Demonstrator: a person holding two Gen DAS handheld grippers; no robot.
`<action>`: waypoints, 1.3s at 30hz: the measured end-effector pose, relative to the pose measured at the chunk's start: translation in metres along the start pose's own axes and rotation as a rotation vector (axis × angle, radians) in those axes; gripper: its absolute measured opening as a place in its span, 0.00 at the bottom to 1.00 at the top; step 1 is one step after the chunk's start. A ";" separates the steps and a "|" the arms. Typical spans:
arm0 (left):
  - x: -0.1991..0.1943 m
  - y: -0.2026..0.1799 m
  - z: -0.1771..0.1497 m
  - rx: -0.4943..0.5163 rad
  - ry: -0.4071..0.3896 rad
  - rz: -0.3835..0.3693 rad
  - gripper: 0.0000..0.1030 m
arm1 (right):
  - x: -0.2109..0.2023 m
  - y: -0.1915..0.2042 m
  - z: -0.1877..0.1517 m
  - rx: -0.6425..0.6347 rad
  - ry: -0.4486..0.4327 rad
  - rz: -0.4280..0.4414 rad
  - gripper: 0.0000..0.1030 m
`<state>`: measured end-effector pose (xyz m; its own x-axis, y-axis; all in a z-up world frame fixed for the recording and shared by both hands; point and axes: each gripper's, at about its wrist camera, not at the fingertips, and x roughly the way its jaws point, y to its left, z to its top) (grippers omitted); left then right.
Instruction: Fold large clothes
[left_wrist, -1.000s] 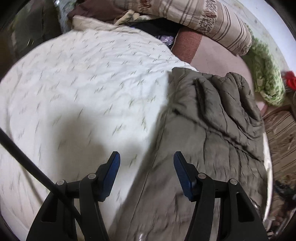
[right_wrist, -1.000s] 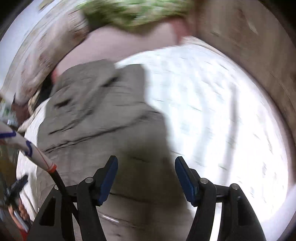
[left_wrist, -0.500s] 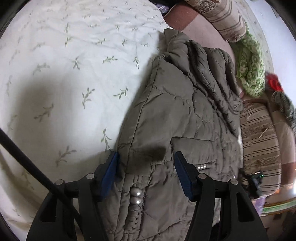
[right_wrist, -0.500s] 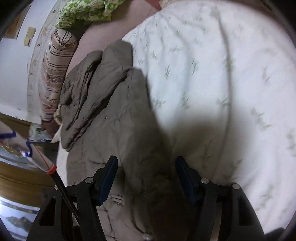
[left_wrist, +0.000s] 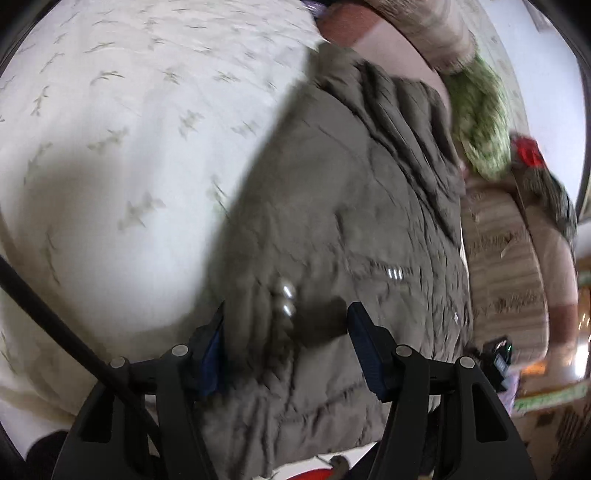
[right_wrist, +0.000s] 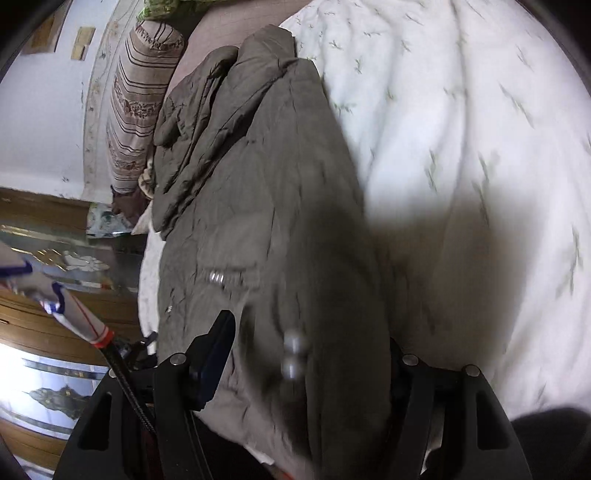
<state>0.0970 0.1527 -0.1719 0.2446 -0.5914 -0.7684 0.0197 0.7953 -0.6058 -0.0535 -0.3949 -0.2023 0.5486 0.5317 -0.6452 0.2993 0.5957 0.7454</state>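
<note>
An olive quilted jacket (left_wrist: 354, 221) lies lengthwise on a white bedspread with a leaf print (left_wrist: 110, 147). Shiny snap buttons (left_wrist: 286, 299) run near its close end. My left gripper (left_wrist: 286, 343) is down on the jacket's near hem, open, with the fabric bulging between its blue pads; the jacket's edge partly covers the left fingertip (left_wrist: 212, 347). In the right wrist view the same jacket (right_wrist: 266, 184) fills the middle. My right gripper (right_wrist: 308, 332) is open and low over the hem by the snaps (right_wrist: 293, 354). Fabric hides its right finger.
A striped bolster (left_wrist: 498, 266) lies beside the jacket, with a green knitted cloth (left_wrist: 480, 122) and something red (left_wrist: 528, 153) beyond it. Another striped bolster (right_wrist: 140, 96) lies by the wall, and wooden furniture (right_wrist: 48, 325) stands past the bed's edge. The white bedspread (right_wrist: 461, 147) spreads wide beside the jacket.
Both grippers tilted down and sank towards the jacket's near hem. The jacket, first ahead of them, now lies between both pairs of jaws. Neither opening changed visibly.
</note>
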 end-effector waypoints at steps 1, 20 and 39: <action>0.000 -0.004 -0.006 0.011 -0.001 -0.011 0.58 | -0.001 -0.002 -0.004 0.011 -0.001 0.014 0.68; -0.002 -0.040 -0.058 0.088 -0.037 0.082 0.46 | -0.024 0.026 -0.058 -0.060 -0.062 -0.064 0.41; -0.029 -0.067 -0.061 0.061 -0.100 0.137 0.17 | -0.040 0.029 -0.066 -0.087 -0.110 -0.117 0.17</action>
<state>0.0291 0.1087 -0.1218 0.3439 -0.4635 -0.8166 0.0381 0.8758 -0.4811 -0.1183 -0.3592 -0.1664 0.5978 0.3896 -0.7006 0.3001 0.7016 0.6463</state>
